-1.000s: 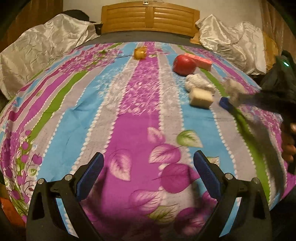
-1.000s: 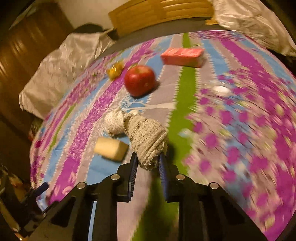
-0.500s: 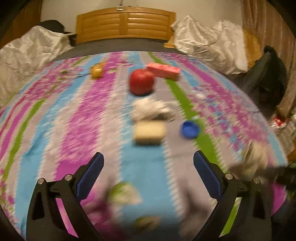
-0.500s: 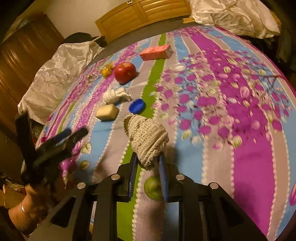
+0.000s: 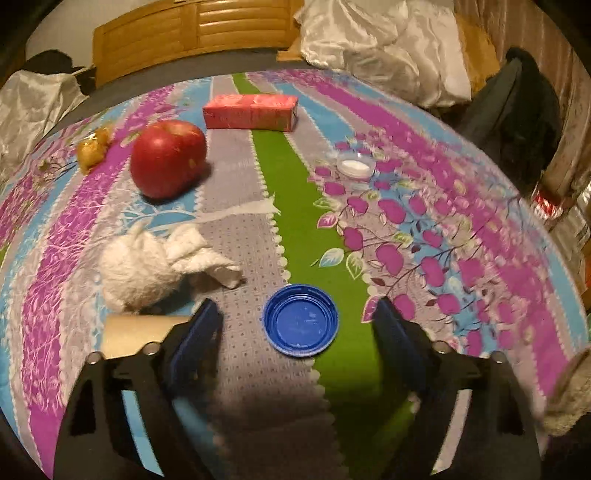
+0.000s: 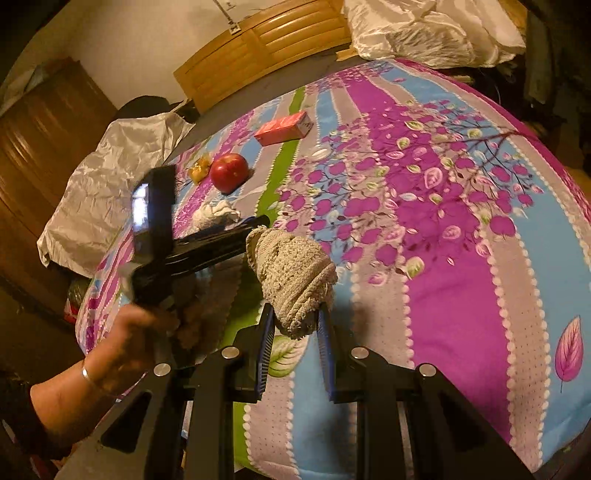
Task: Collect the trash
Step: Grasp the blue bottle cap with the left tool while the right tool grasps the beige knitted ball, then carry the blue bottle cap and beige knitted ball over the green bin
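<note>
My left gripper [image 5: 297, 317] is open, low over the bedspread, with a blue bottle cap [image 5: 300, 319] lying between its fingers. A crumpled white tissue [image 5: 155, 260] lies just ahead on the left, and a beige block [image 5: 138, 332] sits by the left finger. My right gripper [image 6: 295, 325] is shut on a wadded beige cloth [image 6: 291, 273] and holds it above the bed. The left gripper with the hand holding it [image 6: 192, 254] shows in the right wrist view, left of the cloth.
A red apple [image 5: 168, 157], a pink carton [image 5: 251, 116], a yellow wrapper [image 5: 92, 147] and a small clear lid [image 5: 355, 165] lie farther back on the striped bedspread [image 5: 443, 221]. White pillows [image 5: 388, 44] and a wooden headboard [image 5: 192, 33] are behind.
My left gripper has swung right and forward until the blue cap sits between its fingers. My right gripper has pulled back and up with the cloth held in it.
</note>
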`<state>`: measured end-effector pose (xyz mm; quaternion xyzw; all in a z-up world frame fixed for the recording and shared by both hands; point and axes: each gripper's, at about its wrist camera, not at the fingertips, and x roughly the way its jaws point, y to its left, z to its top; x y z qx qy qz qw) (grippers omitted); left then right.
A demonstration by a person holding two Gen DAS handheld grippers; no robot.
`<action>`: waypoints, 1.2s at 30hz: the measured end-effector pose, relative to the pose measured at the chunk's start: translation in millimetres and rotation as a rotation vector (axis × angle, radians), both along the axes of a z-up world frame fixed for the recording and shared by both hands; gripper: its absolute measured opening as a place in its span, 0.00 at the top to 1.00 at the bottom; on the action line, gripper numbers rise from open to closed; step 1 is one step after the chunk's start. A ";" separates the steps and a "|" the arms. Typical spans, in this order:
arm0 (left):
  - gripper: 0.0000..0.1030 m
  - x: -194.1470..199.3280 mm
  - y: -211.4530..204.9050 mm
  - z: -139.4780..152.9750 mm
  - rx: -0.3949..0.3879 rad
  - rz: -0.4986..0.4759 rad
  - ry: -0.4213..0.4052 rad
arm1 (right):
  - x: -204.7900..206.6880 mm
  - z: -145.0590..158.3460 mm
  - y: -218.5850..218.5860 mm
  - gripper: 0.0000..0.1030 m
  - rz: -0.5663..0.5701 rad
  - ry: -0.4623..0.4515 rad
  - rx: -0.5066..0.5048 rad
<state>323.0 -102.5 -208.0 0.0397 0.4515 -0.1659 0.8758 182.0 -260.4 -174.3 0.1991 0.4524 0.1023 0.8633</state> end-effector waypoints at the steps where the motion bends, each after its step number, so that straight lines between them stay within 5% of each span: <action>1: 0.36 -0.6 -1.3 0.7 -0.003 -0.016 0.001 | -0.8 -1.0 -1.0 0.76 -0.003 0.001 0.002; 2: 0.53 -0.6 -1.2 0.5 -0.008 -0.026 0.012 | -1.6 -1.7 -1.9 0.76 -0.007 0.001 0.007; 4: 0.63 -3.3 3.4 -2.3 -0.020 -0.014 0.033 | -2.0 -1.4 -1.7 0.76 -0.012 -0.004 0.015; 21: 0.63 -128.3 48.3 61.7 -0.060 -0.020 -0.110 | -40.4 28.7 8.7 0.76 -0.009 -0.063 0.005; 36: 0.63 -158.9 -38.9 137.2 -0.038 -0.174 -0.232 | -114.1 87.3 -41.6 0.76 -0.159 -0.159 -0.078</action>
